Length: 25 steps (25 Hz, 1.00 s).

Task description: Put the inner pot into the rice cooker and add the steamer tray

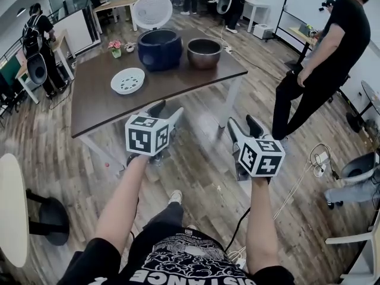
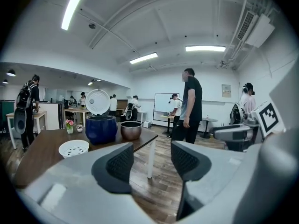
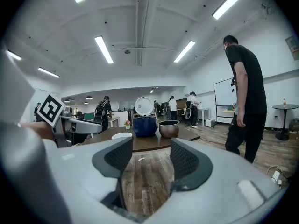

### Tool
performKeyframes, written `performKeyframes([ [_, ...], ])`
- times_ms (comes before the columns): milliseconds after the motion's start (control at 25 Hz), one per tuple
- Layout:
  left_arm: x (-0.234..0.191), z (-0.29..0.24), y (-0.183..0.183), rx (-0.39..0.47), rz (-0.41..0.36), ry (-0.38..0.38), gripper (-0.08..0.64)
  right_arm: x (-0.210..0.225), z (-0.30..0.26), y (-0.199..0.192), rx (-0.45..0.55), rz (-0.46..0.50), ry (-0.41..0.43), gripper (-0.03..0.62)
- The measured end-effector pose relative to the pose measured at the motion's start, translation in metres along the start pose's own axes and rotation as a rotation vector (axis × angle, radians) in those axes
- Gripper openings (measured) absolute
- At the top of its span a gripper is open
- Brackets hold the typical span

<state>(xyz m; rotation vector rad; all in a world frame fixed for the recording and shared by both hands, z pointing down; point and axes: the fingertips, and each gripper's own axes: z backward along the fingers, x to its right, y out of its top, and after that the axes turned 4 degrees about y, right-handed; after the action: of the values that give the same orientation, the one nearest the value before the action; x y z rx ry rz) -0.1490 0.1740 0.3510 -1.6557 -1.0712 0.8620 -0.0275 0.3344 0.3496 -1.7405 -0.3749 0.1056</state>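
Observation:
A dark blue rice cooker [image 1: 159,48] stands on the brown table [image 1: 101,108] with its white lid [image 1: 152,10] raised. To its right sits the copper-coloured inner pot [image 1: 204,53]. The white perforated steamer tray [image 1: 127,80] lies nearer me, to the left. Both grippers hover over the floor in front of the table, apart from everything. My left gripper [image 1: 167,111] is open and empty, and so is my right gripper [image 1: 243,125]. Past the left gripper's [image 2: 152,158] jaws I see cooker [image 2: 101,129], pot [image 2: 131,130] and tray [image 2: 74,148]. The right gripper [image 3: 151,157] frames cooker [image 3: 145,125] and pot [image 3: 169,128].
A small flower pot [image 1: 116,48] stands left of the cooker. A person in black [image 1: 323,58] stands right of the table. A white round table [image 1: 12,209] is at my left, a grey chair [image 1: 356,171] and a floor cable [image 1: 297,189] at my right.

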Motion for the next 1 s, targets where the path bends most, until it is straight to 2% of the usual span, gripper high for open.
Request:
performKeyframes([
  [280,-0.019,-0.033,0.004,0.0,0.01,0.012,0.31,0.015,-0.03,0.005,-0.004,0.003,0.004,0.3],
  [480,-0.035,-0.069,0.009,-0.009,0.02,-0.004,0.354,0.034,-0.065,0.008,-0.012,-0.002,-0.014,0.319],
  [720,-0.072,-0.12,0.03,-0.01,0.006,0.007,0.367,0.063,-0.117,0.029,-0.002,-0.021,-0.048,0.346],
  [1000,-0.112,-0.181,0.056,-0.021,-0.008,-0.028,0.417,0.076,-0.184,0.046,-0.024,0.004,-0.074,0.391],
])
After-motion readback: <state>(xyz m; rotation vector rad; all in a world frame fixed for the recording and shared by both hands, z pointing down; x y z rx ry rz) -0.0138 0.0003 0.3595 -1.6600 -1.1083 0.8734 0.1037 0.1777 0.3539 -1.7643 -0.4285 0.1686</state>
